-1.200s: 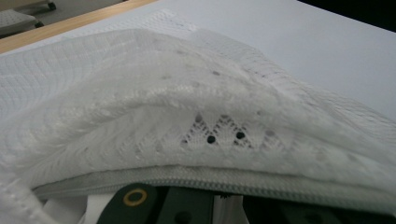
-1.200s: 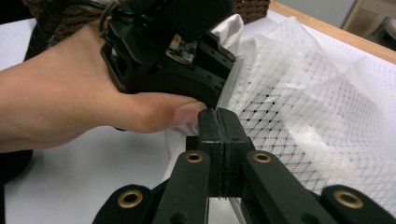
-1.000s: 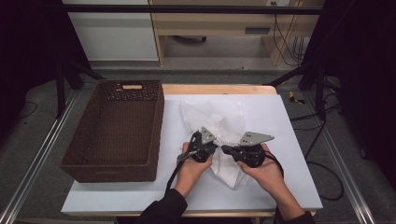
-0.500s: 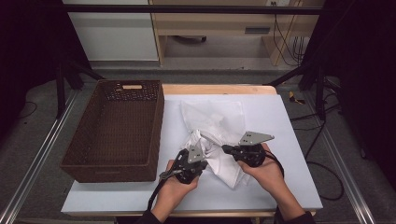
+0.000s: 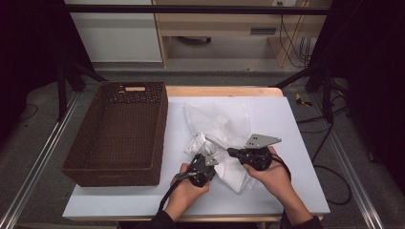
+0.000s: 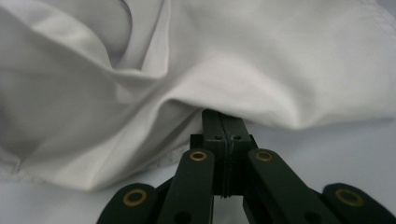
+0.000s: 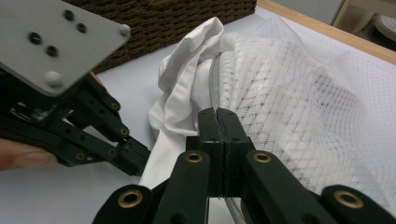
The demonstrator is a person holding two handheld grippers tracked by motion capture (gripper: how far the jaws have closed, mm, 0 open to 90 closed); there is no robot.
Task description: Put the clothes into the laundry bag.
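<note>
My left gripper (image 5: 206,153) has its jaws pressed together, the tips tucked just under a fold of the white cloth (image 5: 217,157); whether any fabric is caught between them I cannot tell. My right gripper (image 5: 232,152) is also pressed together, pinching the zipper edge of the mesh bag (image 7: 299,107). The cloth pokes out of the bag's opening, and both lie on the white table (image 5: 296,124), right of the brown wicker basket (image 5: 119,129), between my two hands.
</note>
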